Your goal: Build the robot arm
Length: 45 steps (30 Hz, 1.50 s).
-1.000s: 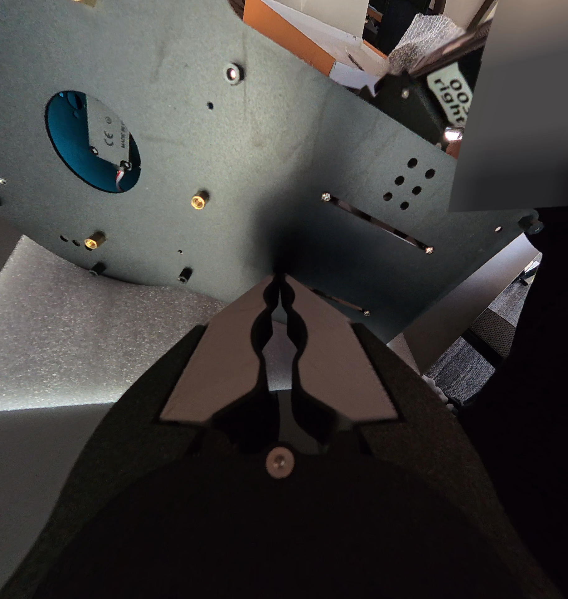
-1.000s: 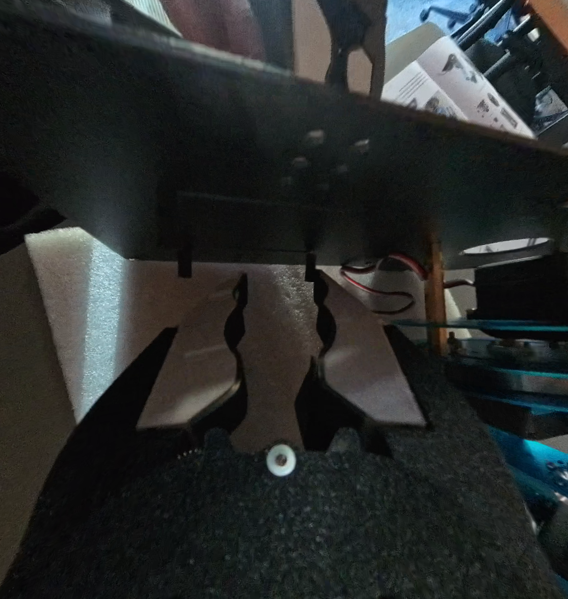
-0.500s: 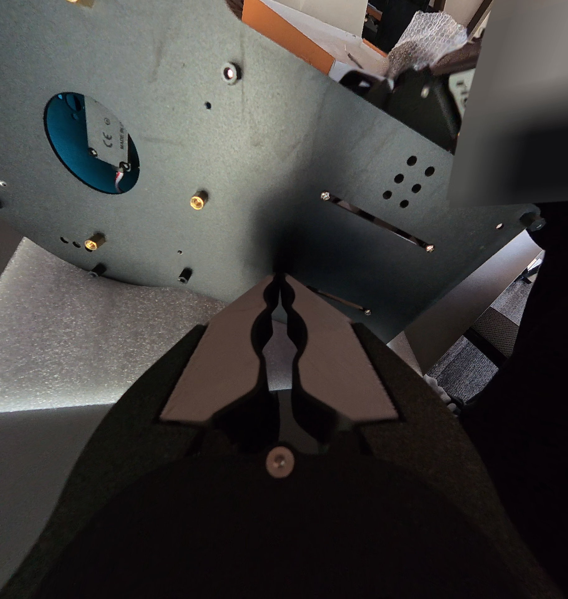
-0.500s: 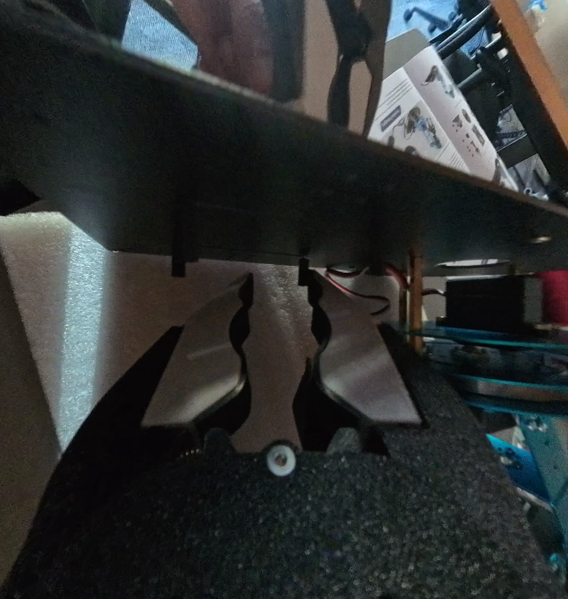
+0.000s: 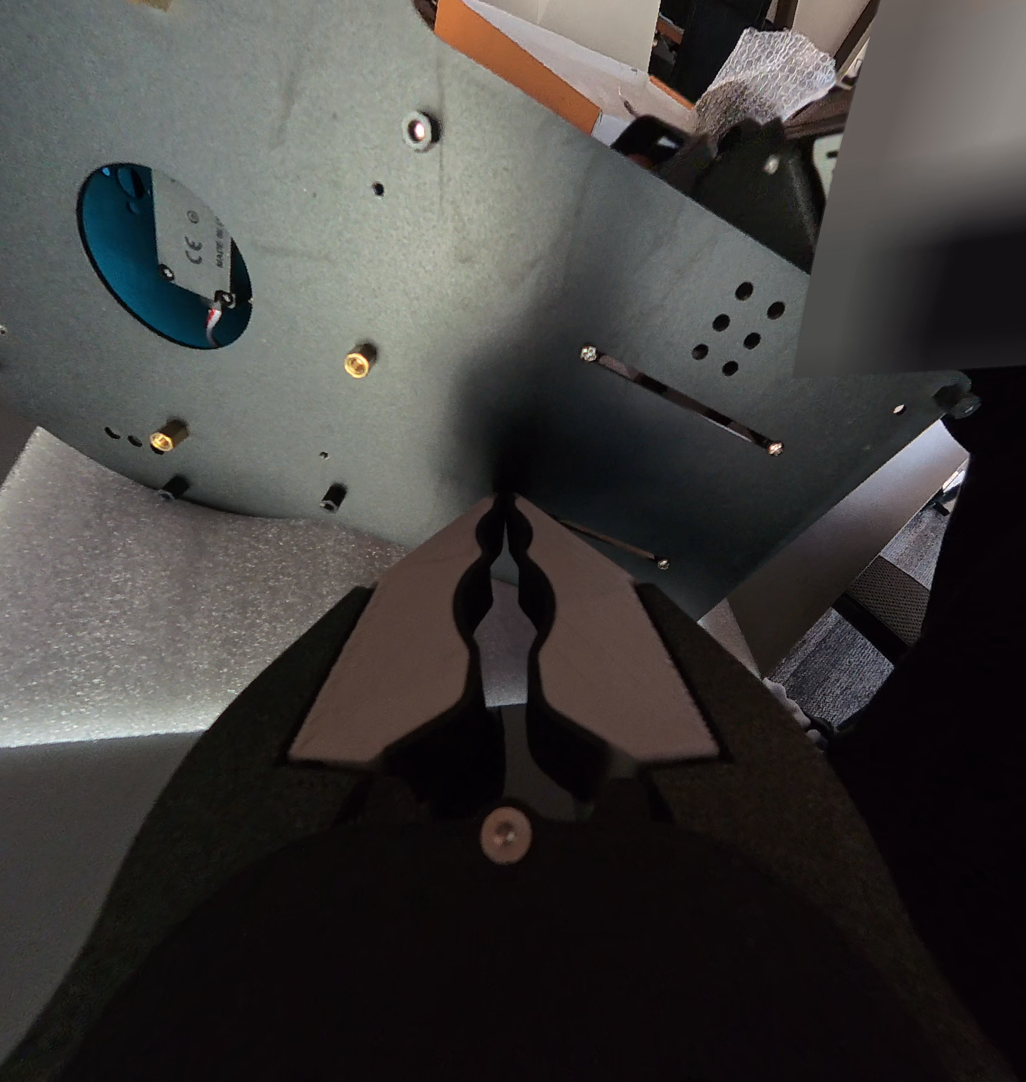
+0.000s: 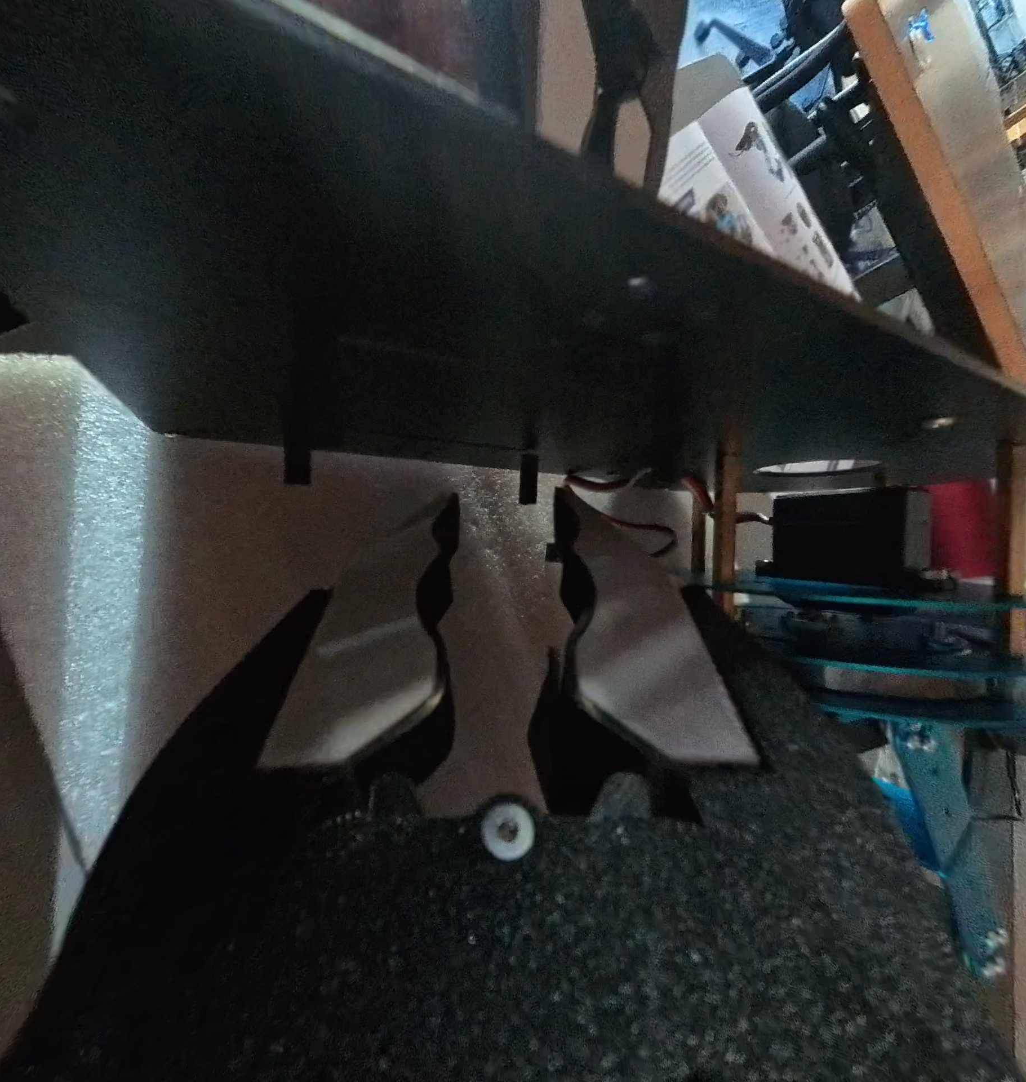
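A black metal plate with holes, slots and brass standoffs is held tilted above a white foam sheet. My left gripper is shut on the plate's near edge. A round hole shows a blue layer and a servo beneath. In the right wrist view the plate's dark underside fills the top. My right gripper is open and empty just below it, with a short black standoff right above the gap between its fingertips. My right gripper's body also shows beyond the plate's far edge in the left wrist view.
Under the plate at the right are a black servo, red and white wires, brass posts and blue clear plates. A second black standoff hangs further left. A printed leaflet, an orange-edged board and bubble wrap lie behind. The grippers are tip to tip, or close to it.
My right gripper has shifted along under the plate and stays open; the plate now slopes more steeply across its view. My left gripper and its hold have not moved.
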Each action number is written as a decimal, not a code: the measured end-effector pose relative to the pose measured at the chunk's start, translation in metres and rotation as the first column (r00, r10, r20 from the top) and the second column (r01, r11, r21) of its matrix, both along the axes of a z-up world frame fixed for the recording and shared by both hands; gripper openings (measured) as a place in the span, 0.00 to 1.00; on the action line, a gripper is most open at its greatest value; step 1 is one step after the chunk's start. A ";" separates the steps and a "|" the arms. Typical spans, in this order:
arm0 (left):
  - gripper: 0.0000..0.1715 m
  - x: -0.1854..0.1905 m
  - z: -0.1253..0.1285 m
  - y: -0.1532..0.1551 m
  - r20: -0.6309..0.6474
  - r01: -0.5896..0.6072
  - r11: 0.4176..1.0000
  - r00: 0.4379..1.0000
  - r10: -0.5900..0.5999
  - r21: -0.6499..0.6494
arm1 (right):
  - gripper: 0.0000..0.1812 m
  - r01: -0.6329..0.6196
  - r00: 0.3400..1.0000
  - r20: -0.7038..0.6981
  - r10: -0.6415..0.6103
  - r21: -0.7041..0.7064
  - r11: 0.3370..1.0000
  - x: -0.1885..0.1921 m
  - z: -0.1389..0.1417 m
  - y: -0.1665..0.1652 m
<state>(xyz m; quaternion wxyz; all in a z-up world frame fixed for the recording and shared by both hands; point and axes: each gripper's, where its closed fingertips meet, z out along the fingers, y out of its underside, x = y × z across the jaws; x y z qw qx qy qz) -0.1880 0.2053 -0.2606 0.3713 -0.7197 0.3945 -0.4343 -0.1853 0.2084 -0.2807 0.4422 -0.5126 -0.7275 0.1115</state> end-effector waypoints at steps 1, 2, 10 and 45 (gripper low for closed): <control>0.00 0.000 0.000 0.000 0.002 -0.001 1.000 1.000 0.001 -0.001 | 0.16 -0.015 1.000 0.001 0.015 -0.003 1.000 0.000 0.001 -0.004; 0.00 0.000 0.000 0.000 0.002 -0.002 1.000 1.000 0.002 -0.002 | 0.17 -0.025 1.000 0.005 0.025 -0.008 1.000 0.000 0.001 -0.007; 0.00 0.000 0.000 0.000 0.001 -0.002 1.000 1.000 0.002 -0.001 | 0.16 -0.017 1.000 0.007 0.017 0.048 0.999 0.002 0.002 -0.002; 0.00 0.001 0.000 0.000 0.000 -0.007 1.000 1.000 0.007 0.005 | 0.25 -0.037 0.998 0.059 0.029 0.142 0.989 0.003 -0.005 -0.006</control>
